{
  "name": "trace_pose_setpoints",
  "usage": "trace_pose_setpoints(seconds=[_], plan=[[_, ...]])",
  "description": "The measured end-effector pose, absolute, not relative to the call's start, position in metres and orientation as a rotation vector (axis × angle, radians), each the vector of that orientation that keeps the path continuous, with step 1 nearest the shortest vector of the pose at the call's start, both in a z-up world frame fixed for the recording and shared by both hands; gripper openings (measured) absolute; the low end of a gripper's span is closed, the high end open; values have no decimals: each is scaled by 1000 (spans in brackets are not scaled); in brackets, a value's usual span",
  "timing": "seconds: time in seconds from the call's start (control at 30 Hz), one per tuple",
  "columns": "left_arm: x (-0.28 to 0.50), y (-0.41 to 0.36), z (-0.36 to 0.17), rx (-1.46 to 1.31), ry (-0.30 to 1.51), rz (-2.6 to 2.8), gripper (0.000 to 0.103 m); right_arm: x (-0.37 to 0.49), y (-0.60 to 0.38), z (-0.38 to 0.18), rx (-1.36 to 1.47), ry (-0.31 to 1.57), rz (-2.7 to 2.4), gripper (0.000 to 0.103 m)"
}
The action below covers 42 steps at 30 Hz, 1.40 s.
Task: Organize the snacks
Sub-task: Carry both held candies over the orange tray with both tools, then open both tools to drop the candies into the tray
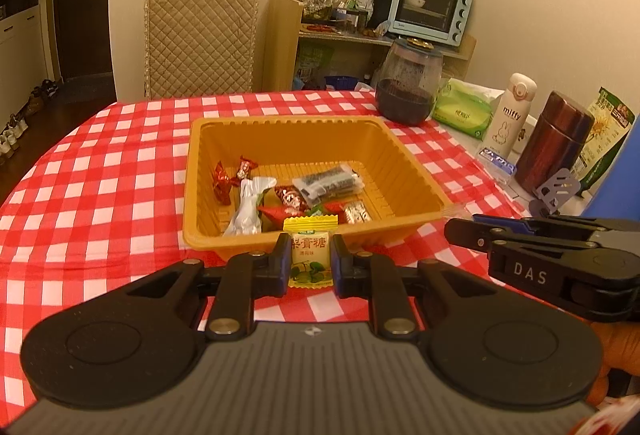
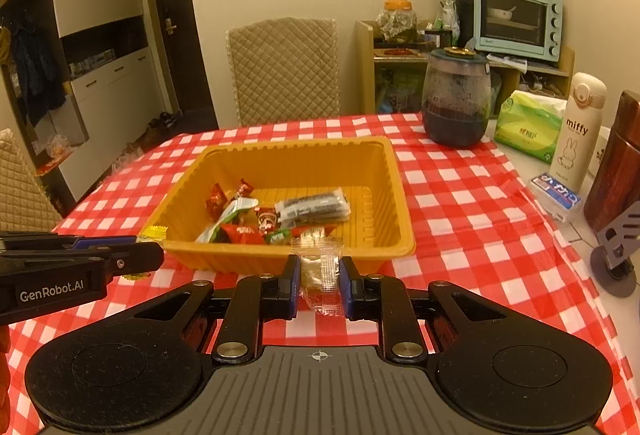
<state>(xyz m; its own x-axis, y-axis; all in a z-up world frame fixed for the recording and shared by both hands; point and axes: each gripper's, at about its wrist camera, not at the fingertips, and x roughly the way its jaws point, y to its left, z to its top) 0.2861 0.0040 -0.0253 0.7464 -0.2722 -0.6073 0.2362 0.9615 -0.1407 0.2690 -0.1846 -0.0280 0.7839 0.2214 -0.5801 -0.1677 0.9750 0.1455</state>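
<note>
An orange plastic tray (image 1: 400, 151) (image 2: 396, 175) sits on the red-and-white checked tablecloth and holds several wrapped snacks (image 1: 288, 195) (image 2: 280, 213). My left gripper (image 1: 311, 255) is shut on a yellow candy packet (image 1: 311, 253) just before the tray's near wall; the gripper also shows at the left of the right wrist view (image 2: 148, 255). My right gripper (image 2: 320, 277) is shut on a clear-wrapped snack (image 2: 320, 267) just before the tray's near rim; it shows at the right of the left wrist view (image 1: 468, 231).
A dark glass jar (image 1: 408, 87) (image 2: 456, 99), a green tissue pack (image 1: 464, 109) (image 2: 528, 127), a white miffy bottle (image 1: 510, 111) (image 2: 576, 127) and a brown flask (image 1: 554, 139) stand at the table's right. A quilted chair (image 1: 200, 39) (image 2: 284, 69) stands behind the table.
</note>
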Motion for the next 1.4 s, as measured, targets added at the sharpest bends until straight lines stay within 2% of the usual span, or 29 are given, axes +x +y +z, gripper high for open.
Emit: trace_pose_setpoints(seconds=[0.73, 1.4], plan=[[336, 18, -8, -115, 635, -235, 18, 321, -192, -12, 189, 594, 157, 21], [384, 20, -20, -120, 671, -227, 18, 377, -180, -23, 211, 612, 130, 21]])
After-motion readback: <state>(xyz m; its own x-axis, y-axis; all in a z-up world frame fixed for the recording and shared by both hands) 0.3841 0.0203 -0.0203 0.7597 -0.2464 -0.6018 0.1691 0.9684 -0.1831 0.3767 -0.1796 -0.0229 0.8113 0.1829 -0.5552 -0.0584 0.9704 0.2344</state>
